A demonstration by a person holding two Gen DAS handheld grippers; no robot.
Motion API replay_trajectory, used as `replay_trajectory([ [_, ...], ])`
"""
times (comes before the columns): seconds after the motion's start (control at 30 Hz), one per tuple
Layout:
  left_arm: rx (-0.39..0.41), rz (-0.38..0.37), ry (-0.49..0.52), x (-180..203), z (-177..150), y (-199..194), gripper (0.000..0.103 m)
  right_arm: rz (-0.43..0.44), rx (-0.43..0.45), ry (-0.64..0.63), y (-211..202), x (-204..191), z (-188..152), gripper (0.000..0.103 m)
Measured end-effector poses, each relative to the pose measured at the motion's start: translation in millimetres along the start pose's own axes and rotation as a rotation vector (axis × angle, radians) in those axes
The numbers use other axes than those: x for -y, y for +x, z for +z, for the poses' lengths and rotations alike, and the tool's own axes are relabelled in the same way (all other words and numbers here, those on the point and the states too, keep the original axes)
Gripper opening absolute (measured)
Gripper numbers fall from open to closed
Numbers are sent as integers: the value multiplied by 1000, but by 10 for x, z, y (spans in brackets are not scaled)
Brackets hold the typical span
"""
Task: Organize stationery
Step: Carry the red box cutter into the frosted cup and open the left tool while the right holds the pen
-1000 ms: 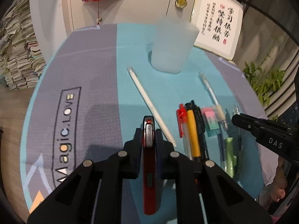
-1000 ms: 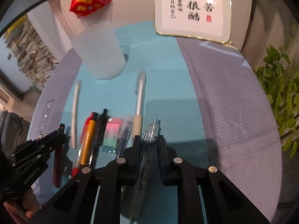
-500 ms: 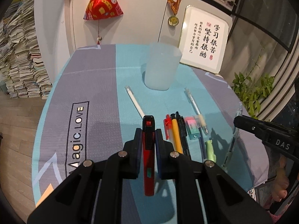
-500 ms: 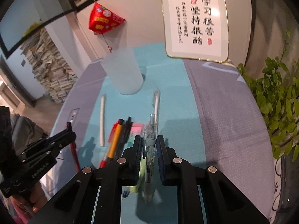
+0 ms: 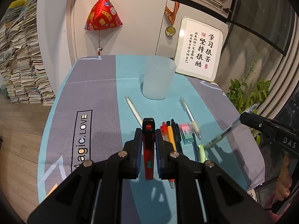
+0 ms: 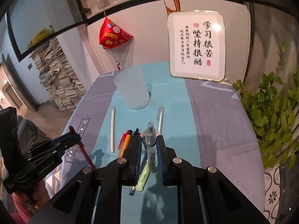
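Note:
My left gripper (image 5: 148,130) is shut on a red utility knife (image 5: 148,149), held above the table. It shows at the left of the right wrist view (image 6: 74,136). My right gripper (image 6: 148,140) is shut on a clear gel pen (image 6: 151,145), also lifted; it appears at the right of the left wrist view (image 5: 243,115). A frosted plastic cup (image 5: 158,78) stands upright at the far middle of the table. A white pen (image 5: 133,111), a clear-capped pen (image 5: 188,113), red, yellow and black pens (image 5: 171,134), a pink-green eraser (image 5: 186,133) and a green highlighter (image 6: 143,177) lie on the mat.
A framed calligraphy board (image 5: 200,50) leans on the wall behind the cup. A red pyramid ornament (image 5: 102,16) and a medal (image 5: 170,30) hang on the wall. A potted plant (image 6: 274,119) stands at the right table edge. Paper stacks (image 5: 20,65) fill the left floor.
Both grippers have risen and pulled back from the table, each carrying its item. The cup and the pens on the mat now look farther away.

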State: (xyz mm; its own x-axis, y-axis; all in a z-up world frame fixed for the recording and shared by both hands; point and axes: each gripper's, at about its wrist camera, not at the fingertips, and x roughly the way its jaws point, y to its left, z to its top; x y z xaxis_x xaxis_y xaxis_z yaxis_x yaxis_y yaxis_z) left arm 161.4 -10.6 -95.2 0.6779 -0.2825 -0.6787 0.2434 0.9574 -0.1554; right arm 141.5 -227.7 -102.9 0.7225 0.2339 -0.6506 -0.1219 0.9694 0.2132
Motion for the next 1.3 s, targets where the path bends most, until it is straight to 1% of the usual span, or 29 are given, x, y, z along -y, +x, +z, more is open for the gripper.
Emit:
replay_trajectory([
  [0.13,4,2,-2,-5,-8,-20,11,-14,13,-9,-43,-20,1,17],
  [0.3,13,3,-5,-17,2,-52,11,-11,22,-5,-51,-13,6,17],
  [0.67,28,1,-4,0,94,-53,11,15,46,-10,-65,-62,89,17],
  [0.93,71,12,11,23,315,-78,11,43,67,-5,-33,-63,196,17],
  [1.3,153,18,31,109,829,-23,11,57,75,32,44,83,296,17],
])
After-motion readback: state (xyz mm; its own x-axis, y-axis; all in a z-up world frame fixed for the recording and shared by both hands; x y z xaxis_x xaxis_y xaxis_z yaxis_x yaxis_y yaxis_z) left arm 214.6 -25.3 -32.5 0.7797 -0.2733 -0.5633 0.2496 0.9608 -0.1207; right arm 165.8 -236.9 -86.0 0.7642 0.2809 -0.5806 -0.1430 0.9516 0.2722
